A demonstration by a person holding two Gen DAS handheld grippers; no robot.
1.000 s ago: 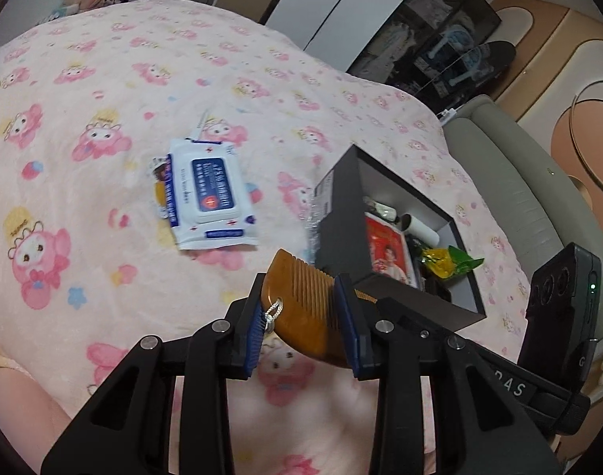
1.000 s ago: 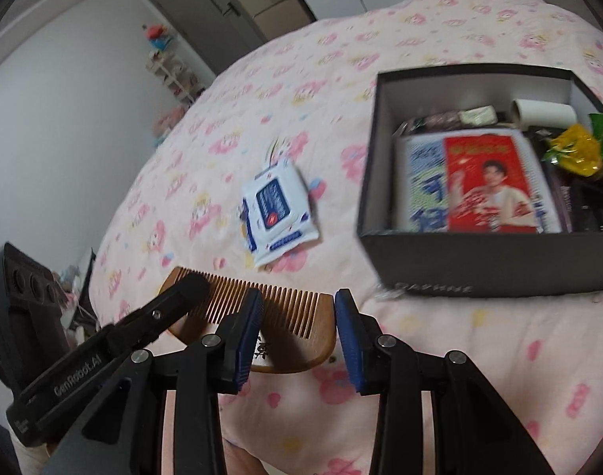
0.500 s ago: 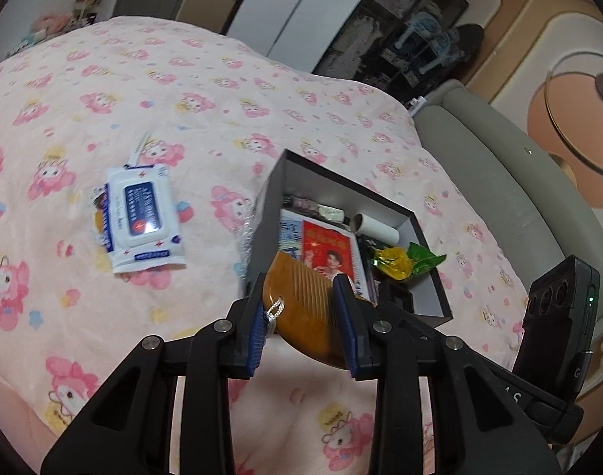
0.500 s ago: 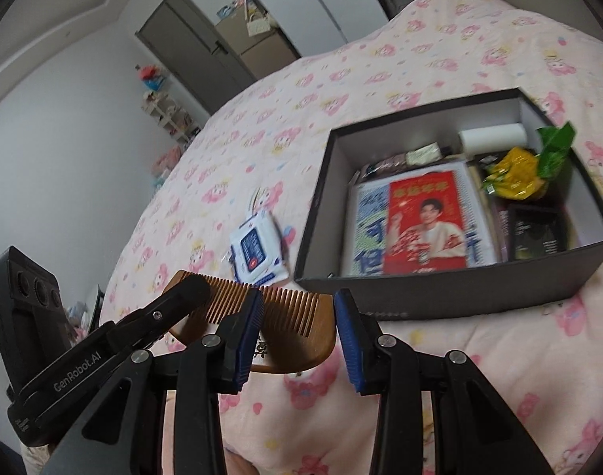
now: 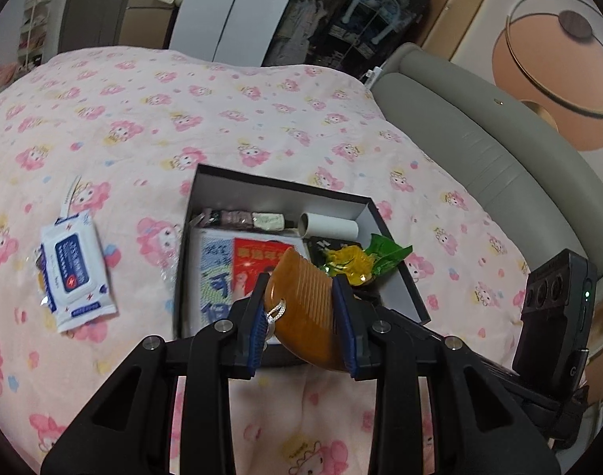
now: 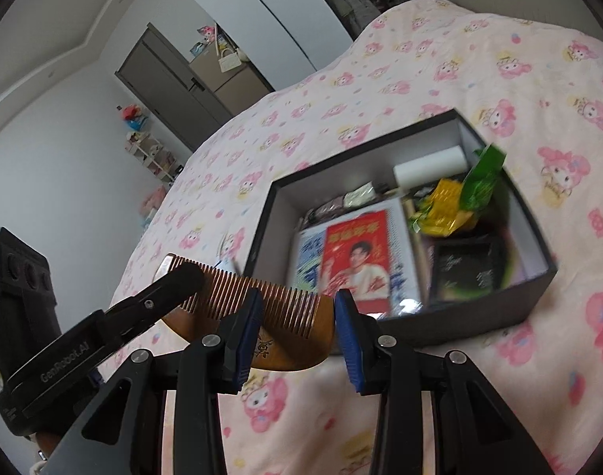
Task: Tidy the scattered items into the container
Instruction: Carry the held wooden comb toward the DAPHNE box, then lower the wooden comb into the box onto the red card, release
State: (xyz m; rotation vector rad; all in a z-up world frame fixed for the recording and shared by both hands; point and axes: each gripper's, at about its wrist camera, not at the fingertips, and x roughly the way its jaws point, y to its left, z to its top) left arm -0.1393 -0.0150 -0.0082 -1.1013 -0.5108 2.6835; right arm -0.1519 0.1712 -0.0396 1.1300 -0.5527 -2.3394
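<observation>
Bedroom scene: a wide bed (image 5: pixel 262 126) under a pink duvet printed with cartoon figures fills both of my wrist views, with a grey padded headboard at one side and wardrobes and a dark door behind.

On the duvet sits an open black box (image 5: pixel 277 190), the container for this task. It already holds a red-covered booklet (image 6: pixel 357 253) lying flat on a blue-and-white sheet, a white paper roll (image 5: pixel 329 226) against the far wall, a yellow and green crinkled wrapper (image 5: pixel 361 259), a small black packet (image 6: pixel 465 267), and some little sachets I cannot make out clearly.

Well apart from the box, out on the duvet, lies a white and blue pack of wet wipes (image 5: pixel 75 269).

My left gripper (image 5: pixel 303 308) has its jaws clamped across a brown wooden comb (image 5: pixel 305 304), held tilted in the air above the near edge of the box, with a small silver loop at its end. My right gripper (image 6: pixel 297 332) has its jaws standing apart with nothing between them; the comb (image 6: pixel 262 308) seen past them hangs in the left tool, not mine on the right.

I judge the step in hand to be carrying the comb into the box. The next move calls for bringing it lower over a free patch of the contents and then letting the left jaws part. The wipes remain outside.
</observation>
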